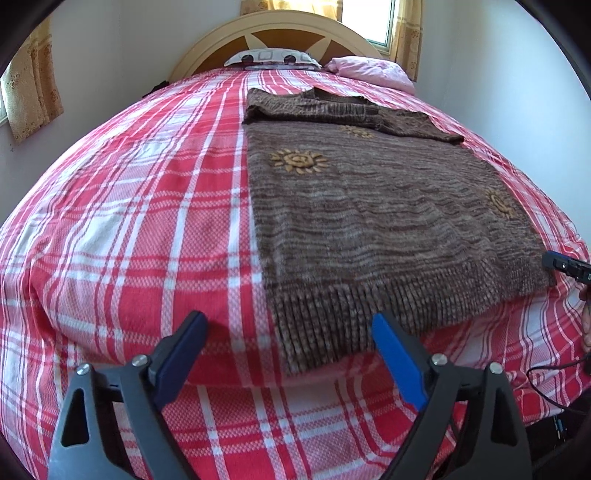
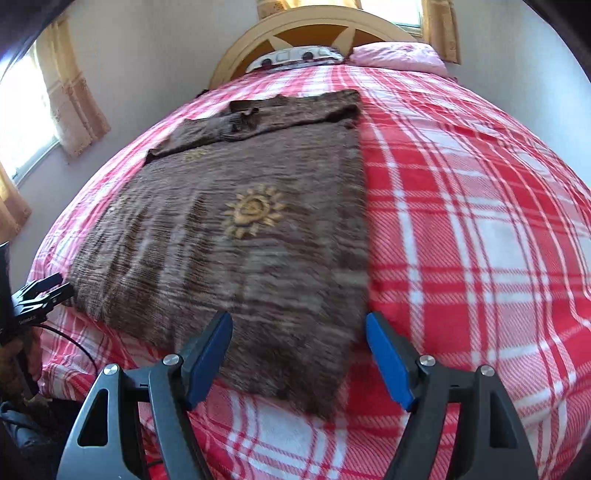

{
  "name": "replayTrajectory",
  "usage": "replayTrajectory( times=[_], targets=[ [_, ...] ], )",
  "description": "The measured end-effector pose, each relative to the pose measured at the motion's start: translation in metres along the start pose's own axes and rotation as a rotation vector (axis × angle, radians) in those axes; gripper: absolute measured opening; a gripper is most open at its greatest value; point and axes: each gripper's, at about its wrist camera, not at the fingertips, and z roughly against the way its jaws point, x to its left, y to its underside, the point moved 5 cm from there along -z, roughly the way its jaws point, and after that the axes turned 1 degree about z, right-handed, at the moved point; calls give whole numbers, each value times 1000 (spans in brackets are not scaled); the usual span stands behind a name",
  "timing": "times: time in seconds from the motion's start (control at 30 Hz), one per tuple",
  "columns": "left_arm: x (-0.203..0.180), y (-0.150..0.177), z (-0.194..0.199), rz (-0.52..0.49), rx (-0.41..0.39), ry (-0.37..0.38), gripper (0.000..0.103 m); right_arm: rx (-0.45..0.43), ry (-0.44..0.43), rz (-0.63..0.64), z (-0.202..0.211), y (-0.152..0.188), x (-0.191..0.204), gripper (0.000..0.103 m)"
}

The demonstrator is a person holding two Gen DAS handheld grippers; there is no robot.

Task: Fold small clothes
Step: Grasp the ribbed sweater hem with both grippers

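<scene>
A brown striped knit sweater (image 1: pixel 373 206) with yellow sun motifs lies flat on the red and white plaid bed cover (image 1: pixel 129 221), its sleeves folded across the top. My left gripper (image 1: pixel 288 325) is open and empty, hovering at the sweater's near left hem corner. My right gripper (image 2: pixel 299 325) is open and empty over the sweater (image 2: pixel 229 236) at its near right hem corner. The right gripper's tip shows in the left wrist view (image 1: pixel 565 266) at the right edge. The left gripper shows in the right wrist view (image 2: pixel 40 291) at the left edge.
A wooden headboard (image 1: pixel 280 33) stands at the far end with a patterned pillow (image 1: pixel 273 59) and a pink pillow (image 1: pixel 373 70). Curtained windows are on the left wall (image 2: pixel 70 92) and behind the bed. A black cable (image 1: pixel 554 384) hangs near the bed's front edge.
</scene>
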Motion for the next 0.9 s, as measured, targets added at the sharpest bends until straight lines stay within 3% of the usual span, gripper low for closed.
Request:
replayTrajectory(
  times=[0.3,0.37,0.43,0.53,0.63,0.77,0.9],
  targets=[
    [8,7,-3,85,33,74,74,1,-58,-49,5,6,-8,75],
    [8,7,-1,104,34,100,68,-2,-72,-58,6,6,-8,66],
    [6,8,1,109,38,119,62,-4,-86,-72,6,6,-9,48],
    [3,9,2,113,49,148,49,6,-102,-86,5,7,-10,48],
    [-2,10,1,99,57,165,46,15,-109,-96,6,8,-11,48],
    [3,12,-3,113,51,198,31,16,-156,-153,6,9,-17,48],
    [7,12,-4,138,51,245,30,15,-166,-168,7,10,-20,48]
  ],
)
